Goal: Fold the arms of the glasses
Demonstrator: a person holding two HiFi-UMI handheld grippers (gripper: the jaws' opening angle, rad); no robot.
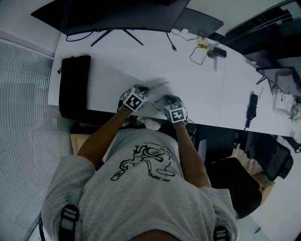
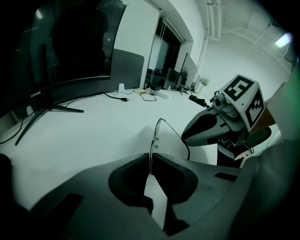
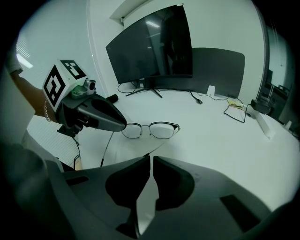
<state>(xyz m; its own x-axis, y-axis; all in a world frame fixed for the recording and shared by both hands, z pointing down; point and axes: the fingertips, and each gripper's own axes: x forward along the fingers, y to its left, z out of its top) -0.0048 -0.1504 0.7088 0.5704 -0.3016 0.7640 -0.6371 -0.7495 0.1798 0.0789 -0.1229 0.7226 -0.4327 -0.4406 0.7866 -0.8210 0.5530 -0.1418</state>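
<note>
Thin metal-rimmed glasses [image 3: 152, 130] are held just above the white desk [image 1: 202, 89], close to its near edge, between my two grippers. My left gripper [image 2: 151, 161] is shut on one end of the frame, whose rim stands edge-on between its jaws. In the right gripper view its tip [image 3: 124, 125] meets the frame's left end, and that side's arm hangs down open. My right gripper [image 3: 151, 158] is shut on the tip of the other arm, which runs back from the far hinge. In the head view the glasses [image 1: 159, 87] are small and faint.
A curved monitor [image 1: 117, 14] stands at the desk's back, with cables [image 1: 200, 52] to its right. A black pad [image 1: 74, 87] lies at the left end, a black device [image 1: 251, 106] at the right. A chair [image 1: 244, 183] stands beside the person.
</note>
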